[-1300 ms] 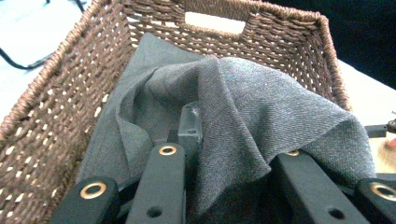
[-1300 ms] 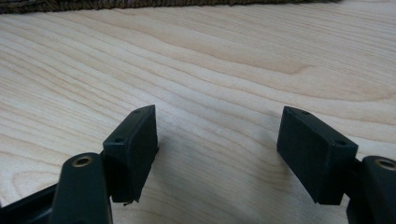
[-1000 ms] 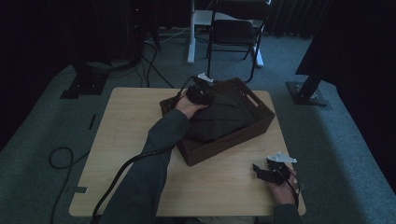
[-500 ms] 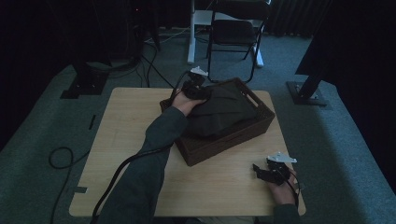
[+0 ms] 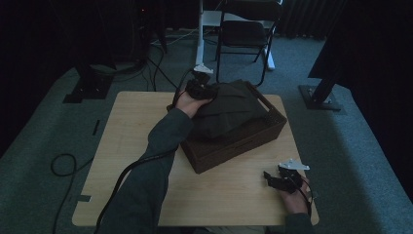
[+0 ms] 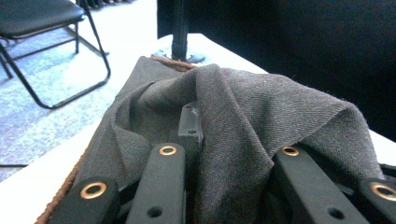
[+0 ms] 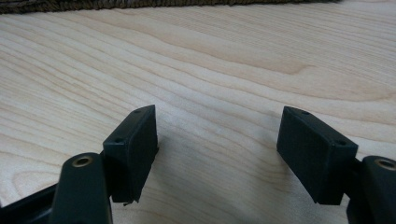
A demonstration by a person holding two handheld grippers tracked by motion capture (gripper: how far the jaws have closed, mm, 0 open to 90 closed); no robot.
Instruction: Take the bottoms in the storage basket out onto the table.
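A dark woven basket stands on the wooden table, right of the middle. A dark grey cloth is heaped in it. At the basket's far left corner my left gripper is shut on a fold of that cloth. In the left gripper view the cloth is bunched between the jaws of my left gripper and drapes over the right one. My right gripper rests open near the table's front right corner. Bare wood lies between the parted jaws of my right gripper.
The basket's edge lies a little ahead of the right gripper. Behind the table stand a folding chair and a white post. Stand bases sit on the carpet at both sides, and a cable loops on the floor at left.
My left gripper has shifted slightly left and away along the basket's far corner, taking the cloth's edge with it. The right gripper has stayed put.
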